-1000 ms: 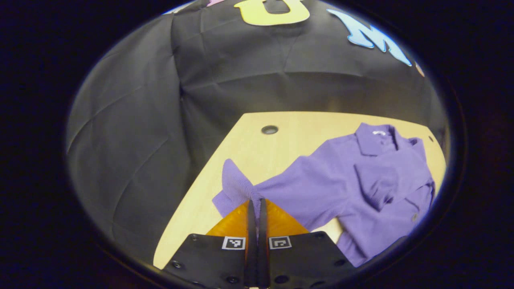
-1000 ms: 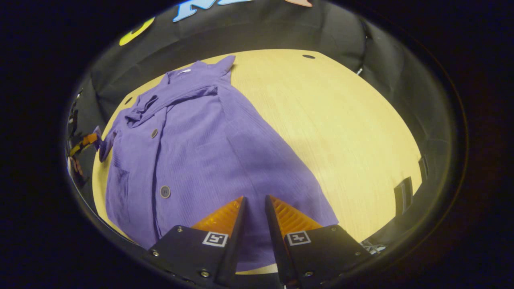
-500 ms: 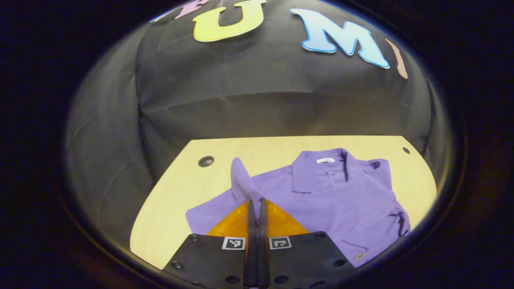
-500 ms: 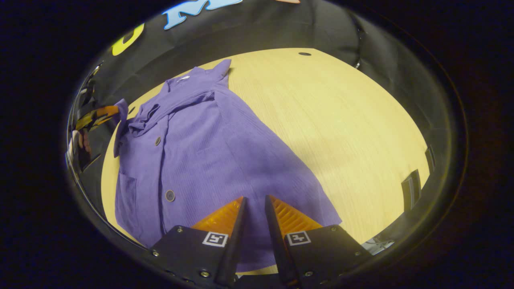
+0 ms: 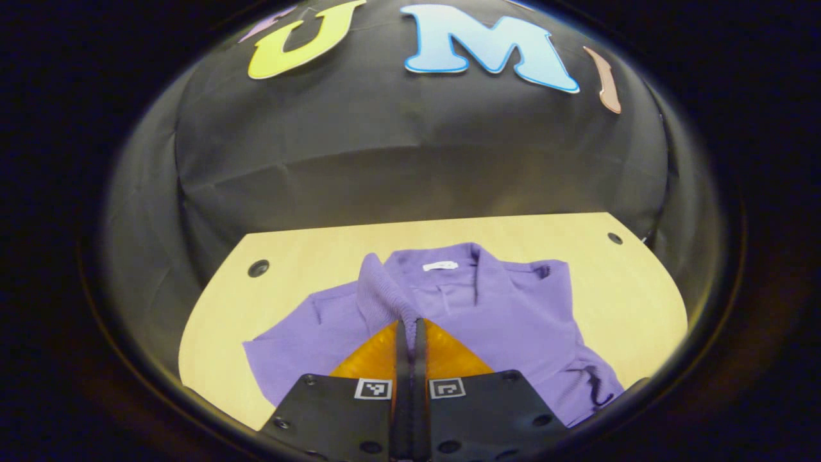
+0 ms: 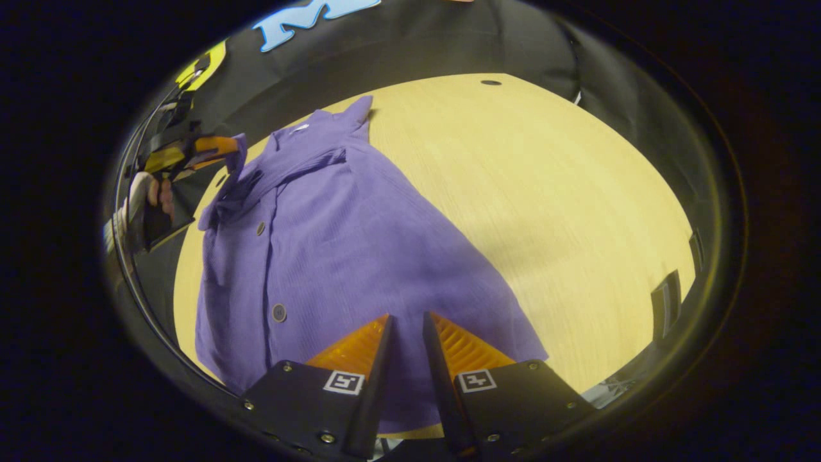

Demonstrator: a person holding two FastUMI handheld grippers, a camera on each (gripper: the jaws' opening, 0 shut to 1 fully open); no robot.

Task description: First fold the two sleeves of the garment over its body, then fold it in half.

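In the left gripper view we see our left claw [image 5: 408, 326] pressed fully together, with a fold of purple fabric pinched between its two fingers. That fabric is the sleeve [image 5: 378, 292], which rises from the fingertips as a ribbed band, lifted off the desk and held over the body of the garment [image 5: 507, 314]. The purple shirt lies spread on the light wooden desk [image 5: 301, 250], its collar [image 5: 442, 264] just beyond the raised sleeve, with a small white tag on the inside of the neck. The other sleeve [image 5: 593, 385] lies rumpled over the shirt's body at the lower right of this view. Two dark round holes sit in the desk near its far corners, one on the left [image 5: 258, 267] and one on the right [image 5: 614, 238]. Behind the desk hangs the black cloth wall [image 5: 410, 154].

In the right gripper view our right claw [image 6: 406, 324] stands with a narrow gap between its fingers; they hover over the hem end of the shirt [image 6: 333, 244] and grip nothing. From there the button front runs away from us, one button [image 6: 279, 312] close by and another [image 6: 260, 228] farther up. At the far left the left claw [image 6: 215, 146] holds the sleeve tip [image 6: 238, 154] above the collar end, with the hand [image 6: 151, 196] behind it. Bare desk [image 6: 545, 192] stretches to the right of the shirt.
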